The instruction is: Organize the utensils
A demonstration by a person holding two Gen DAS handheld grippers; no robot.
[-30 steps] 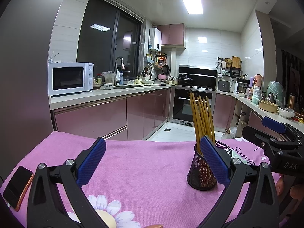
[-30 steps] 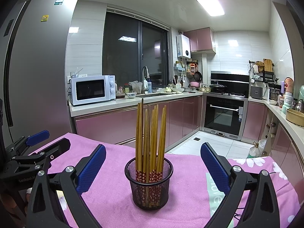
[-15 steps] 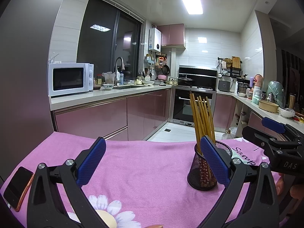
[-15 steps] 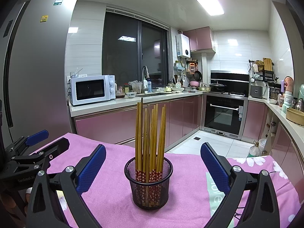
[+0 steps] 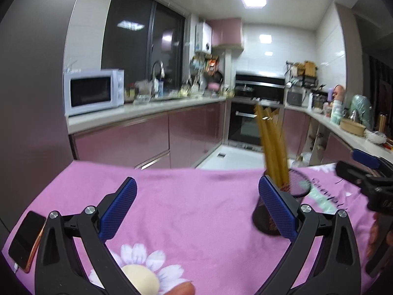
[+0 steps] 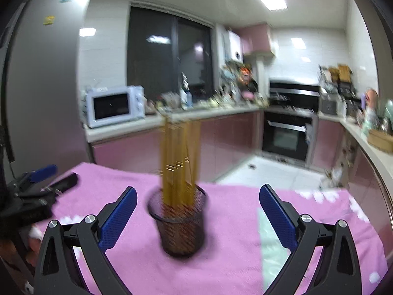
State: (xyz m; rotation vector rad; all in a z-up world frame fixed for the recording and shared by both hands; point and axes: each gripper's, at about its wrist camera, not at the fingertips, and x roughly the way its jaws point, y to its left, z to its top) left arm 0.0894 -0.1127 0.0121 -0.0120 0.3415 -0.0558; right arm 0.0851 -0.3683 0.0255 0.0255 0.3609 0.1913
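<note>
- Left gripper [image 5: 197, 206]: jaws wide apart, bare pink cloth [image 5: 191, 196] between them in the centre of the left view; open passage straight ahead to the table's far edge.
- Mesh cup [image 5: 282, 209] sits right of centre, partly behind the right-hand pad; chopsticks [image 5: 271, 147] rise tall from it and block a sideways sweep there.
- Phone [image 5: 27, 241] lies at the lower left edge of the cloth, outside the jaws.
- Right gripper [image 6: 197, 206]: the cup stands left of centre between its open jaws; bare cloth fills the right half of the gap.
- Each gripper shows at the other's frame edge, well apart.
</note>
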